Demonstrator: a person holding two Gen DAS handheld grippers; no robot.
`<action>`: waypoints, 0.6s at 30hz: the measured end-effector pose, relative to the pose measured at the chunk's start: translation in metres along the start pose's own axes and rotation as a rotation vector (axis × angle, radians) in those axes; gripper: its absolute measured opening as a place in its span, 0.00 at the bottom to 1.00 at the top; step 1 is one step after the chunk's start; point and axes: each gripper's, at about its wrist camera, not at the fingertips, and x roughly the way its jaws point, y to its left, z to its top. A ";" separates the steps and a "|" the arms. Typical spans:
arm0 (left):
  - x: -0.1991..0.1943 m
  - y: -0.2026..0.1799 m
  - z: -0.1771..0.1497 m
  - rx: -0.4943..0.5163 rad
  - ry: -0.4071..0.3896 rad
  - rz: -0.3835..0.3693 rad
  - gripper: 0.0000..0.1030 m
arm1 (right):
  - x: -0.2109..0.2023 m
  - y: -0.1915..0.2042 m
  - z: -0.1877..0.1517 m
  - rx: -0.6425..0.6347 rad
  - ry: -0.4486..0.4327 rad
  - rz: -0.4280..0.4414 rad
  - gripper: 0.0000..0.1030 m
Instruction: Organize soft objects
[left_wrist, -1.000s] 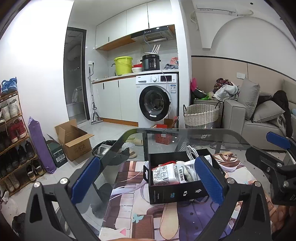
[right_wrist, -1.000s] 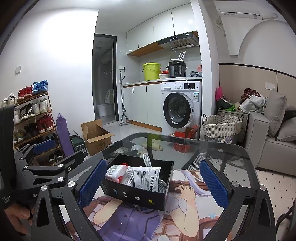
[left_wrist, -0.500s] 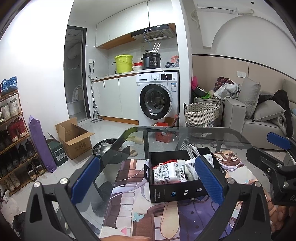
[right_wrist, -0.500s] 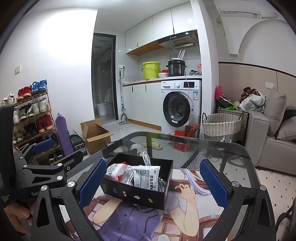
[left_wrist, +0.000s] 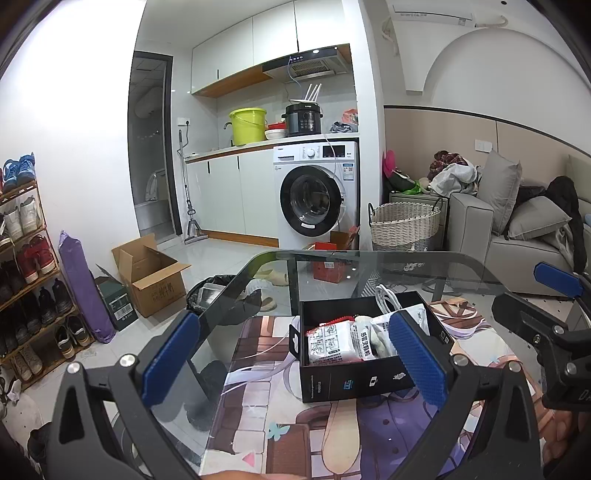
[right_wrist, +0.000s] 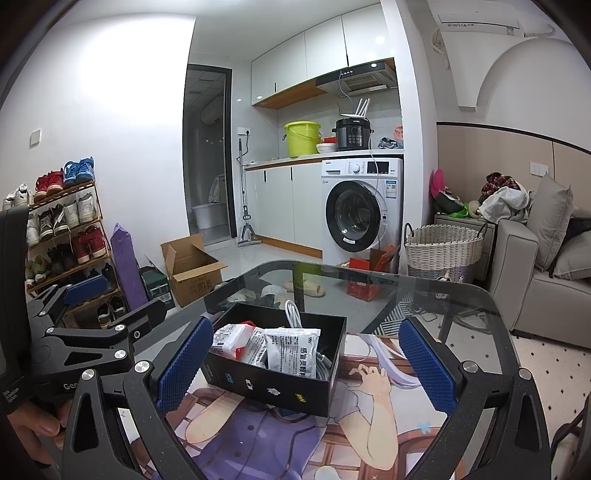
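Fingers (left_wrist: 417, 363) of both tools (right_wrist: 424, 356) stay wide and empty; almost nothing has shifted. Soft packets (right_wrist: 291, 350) lie inside the black box (left_wrist: 354, 384) on the desk (right_wrist: 424, 291), both tools hovering short of the box.

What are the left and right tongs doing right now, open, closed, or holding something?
Left tongs: open, holding nothing, above the table short of the black box.
Right tongs: open, holding nothing, also short of the box.

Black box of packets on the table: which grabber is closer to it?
Right, though only slightly. The right gripper has the black box just ahead, framed between its open fingers. The left gripper has it offset toward its right finger.
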 end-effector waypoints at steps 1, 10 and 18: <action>0.000 0.000 0.000 0.000 -0.001 0.000 1.00 | 0.000 0.000 0.001 0.001 0.000 -0.001 0.99; 0.000 -0.001 0.000 0.001 0.000 0.001 1.00 | 0.001 -0.001 0.001 -0.001 -0.001 -0.001 0.99; 0.000 -0.001 0.000 0.000 0.001 0.001 1.00 | 0.001 -0.001 0.001 0.000 -0.001 -0.001 0.99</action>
